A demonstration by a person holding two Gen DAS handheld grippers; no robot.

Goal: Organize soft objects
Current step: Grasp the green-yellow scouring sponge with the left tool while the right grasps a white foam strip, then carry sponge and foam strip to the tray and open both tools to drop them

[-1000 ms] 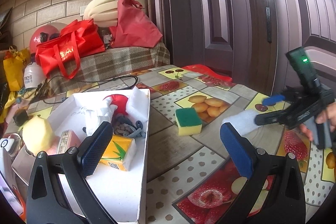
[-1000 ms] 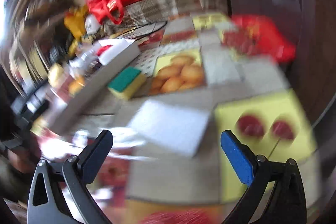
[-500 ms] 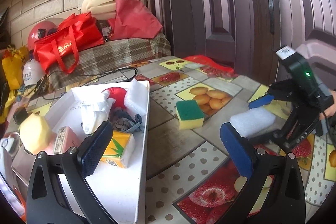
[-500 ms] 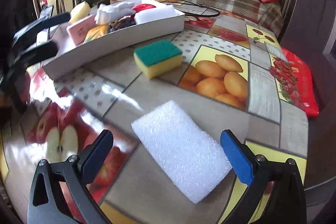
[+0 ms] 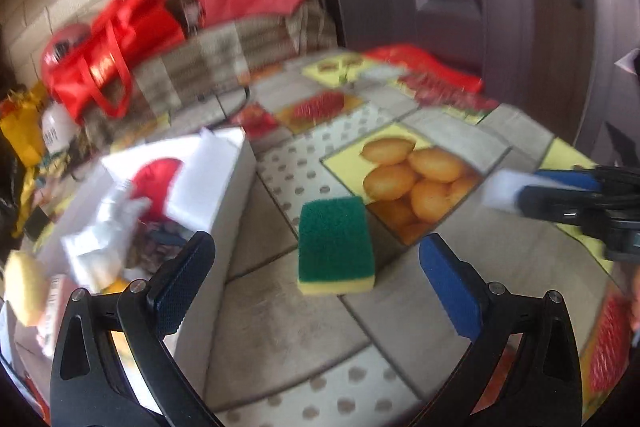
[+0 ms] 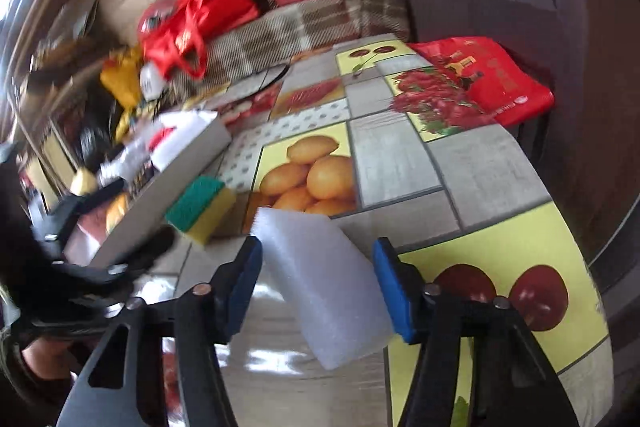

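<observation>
Right gripper (image 6: 318,285) clenched across the white foam block (image 6: 320,279), one blue pad against each long side. The block sits tilted between the fingers, its far end out over the orange print, and looks to be lifted off the tablecloth (image 6: 472,179), though I can't confirm a gap beneath it. In the left wrist view the same block (image 5: 500,191) pokes out of the right tongs at the far right.

Left gripper (image 5: 316,267) released, fingers spread wide, nothing between them. It hovers just short of the green-and-yellow scouring sponge (image 5: 336,247), which lies flat on the tablecloth beside the white cardboard box (image 5: 224,211).

Handling, my read: the foam is open-celled, pebbly, very light and squashy. It should dent under the pads instead of slipping, so a light clench at mid-length is enough. Gripped off-centre it may swing.

The sponge is a rectangular slab, coarse green abrasive top over soft yellow foam. I'd take it across the short width, pads on the yellow sides. Light, springy, not fragile.

The box has thin, stiff walls and already holds soft things: white cloth, something red, a white foam piece, a yellow sponge-like lump. Details there are blurred.

Tablecloth is glossy, fruit-printed plastic, probably slick under a sliding sponge.
</observation>
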